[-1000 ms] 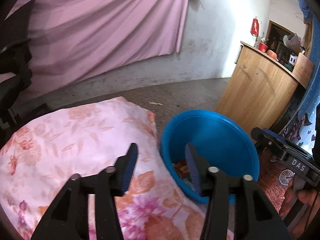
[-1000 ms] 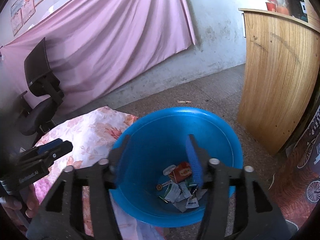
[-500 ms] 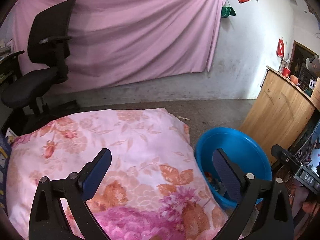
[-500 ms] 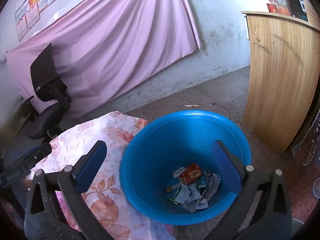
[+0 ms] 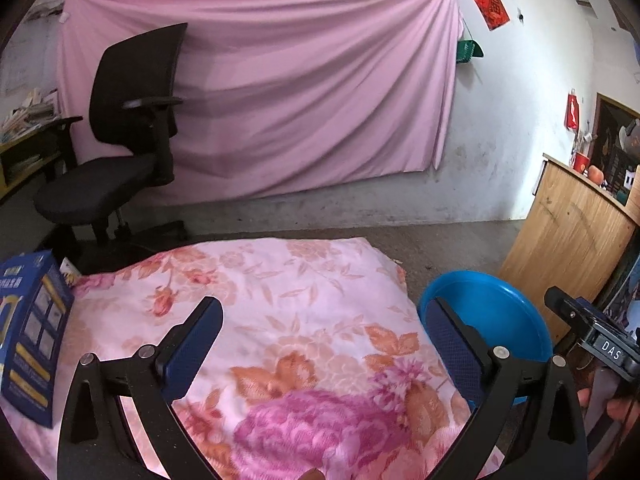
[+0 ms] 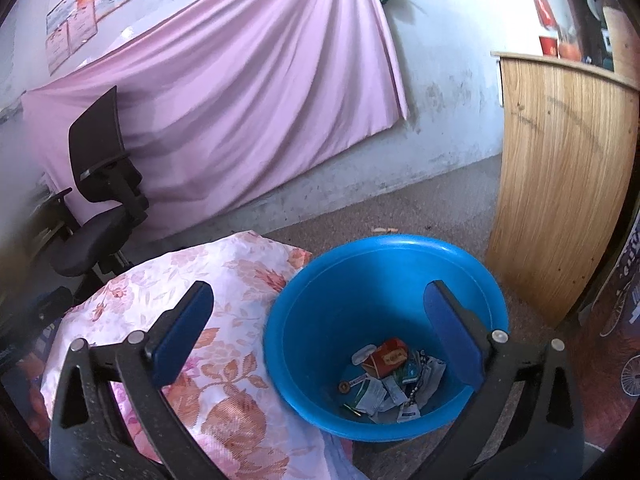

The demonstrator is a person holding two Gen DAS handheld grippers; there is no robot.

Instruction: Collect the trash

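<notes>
A blue plastic tub (image 6: 320, 312) stands on the floor beside a surface draped in a pink floral cloth (image 6: 224, 280). Inside it lies a heap of trash (image 6: 390, 380): a red carton and several crumpled wrappers. My right gripper (image 6: 318, 322) hangs wide open above the tub's left rim, nothing between its fingers. In the left wrist view my left gripper (image 5: 320, 340) is wide open and empty over the floral cloth (image 5: 280, 300), with the tub (image 5: 492, 308) to its right. A blue box (image 5: 30, 332) lies at the cloth's left edge.
A black office chair (image 5: 120, 152) stands at the back left before a pink curtain (image 5: 300, 92). A wooden counter (image 6: 560, 180) rises right of the tub. The other hand-held gripper (image 5: 596, 344) and a hand show at the right edge of the left wrist view.
Both grippers have opened from narrow to wide. The left one has pulled back and left from the tub to over the cloth, bringing the chair and blue box into view.
</notes>
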